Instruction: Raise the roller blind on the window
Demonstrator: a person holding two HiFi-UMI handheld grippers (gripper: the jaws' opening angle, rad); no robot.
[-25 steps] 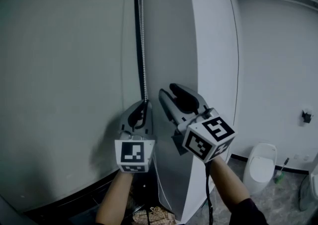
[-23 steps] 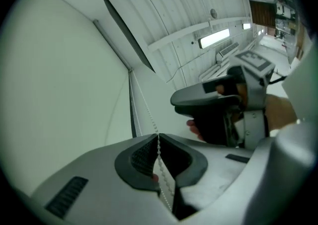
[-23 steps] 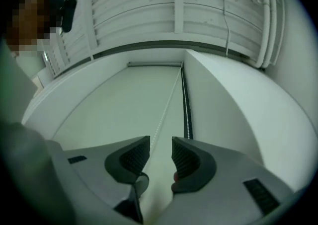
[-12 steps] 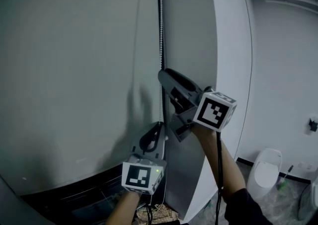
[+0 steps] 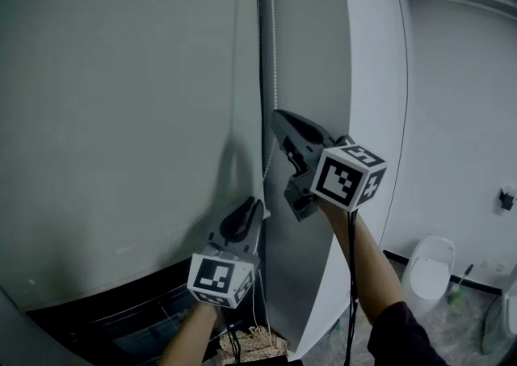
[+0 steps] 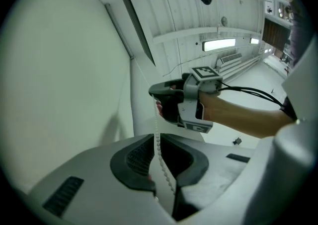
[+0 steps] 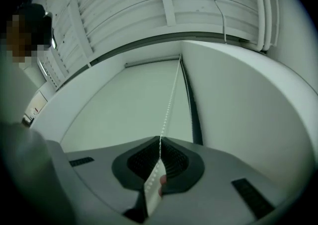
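Observation:
A pale grey roller blind (image 5: 121, 114) covers the window, with its bead chain (image 5: 271, 49) hanging down along its right edge. My left gripper (image 5: 252, 209) sits low on the chain. In the left gripper view its jaws (image 6: 156, 137) stand close together with the chain (image 6: 157, 119) pinched between the tips. My right gripper (image 5: 279, 116) is higher up on the same chain. Its jaws (image 7: 159, 139) are closing, and the chain (image 7: 171, 100) runs up out of the joined tips toward the blind (image 7: 134, 100). From the left gripper view the right gripper (image 6: 171, 102) shows above.
A white curved wall panel (image 5: 355, 73) stands right beside the chain. Dark window glass (image 5: 121, 324) shows under the blind's lower edge. A white toilet (image 5: 426, 271) stands on the floor at lower right. A ceiling light (image 6: 218, 45) glows overhead.
My left gripper has moved down with the chain in its jaws. My right gripper has risen along the chain, and its wide jaws have come together on it.

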